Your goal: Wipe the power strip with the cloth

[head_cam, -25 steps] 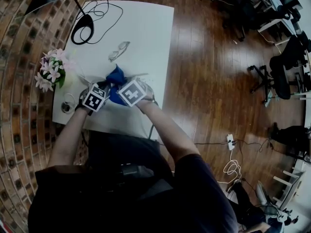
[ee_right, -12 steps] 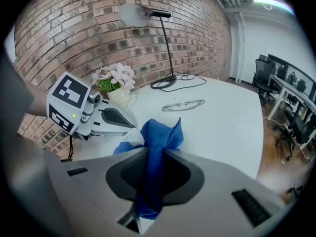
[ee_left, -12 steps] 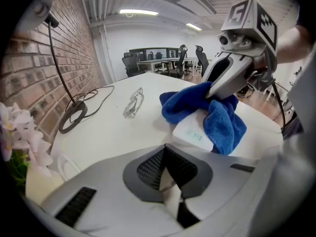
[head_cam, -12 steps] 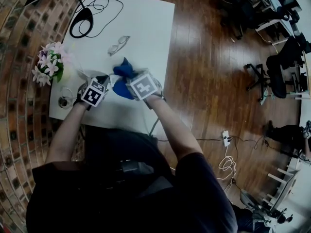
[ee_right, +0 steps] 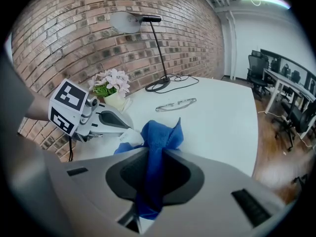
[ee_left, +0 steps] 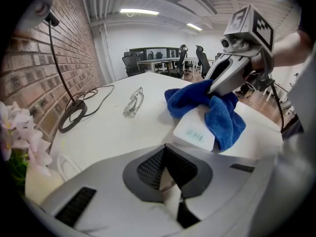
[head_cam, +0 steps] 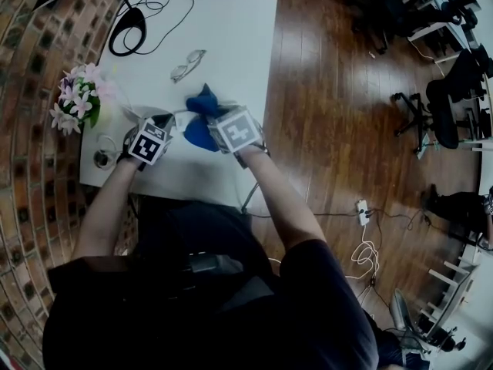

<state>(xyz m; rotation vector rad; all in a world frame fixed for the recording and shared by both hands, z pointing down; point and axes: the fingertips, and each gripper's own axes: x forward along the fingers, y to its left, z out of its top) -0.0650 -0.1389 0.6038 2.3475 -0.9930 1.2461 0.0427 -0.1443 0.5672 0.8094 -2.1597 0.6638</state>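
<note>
My left gripper (head_cam: 165, 123) is shut on one end of the white power strip (ee_left: 193, 131), which lies low over the white table (head_cam: 231, 45). The strip's labelled face shows in the left gripper view; its far end is covered by the blue cloth (ee_left: 223, 116). My right gripper (ee_right: 150, 181) is shut on that cloth (ee_right: 159, 136), a bunched fold running up between its jaws and draping over the strip (ee_right: 129, 136). In the head view the cloth (head_cam: 202, 105) sits between the two grippers, with the right gripper (head_cam: 212, 128) just right of it.
A pair of glasses (head_cam: 187, 65) lies further out on the table. A black lamp base (head_cam: 127, 33) with coiled cable stands at the far left corner. A vase of pink flowers (head_cam: 77, 102) is by the left edge. The table's right edge drops to wooden floor.
My right gripper has shifted a little to the right with the cloth, dragging it along the strip, and has rolled slightly. The left gripper has stayed put.
</note>
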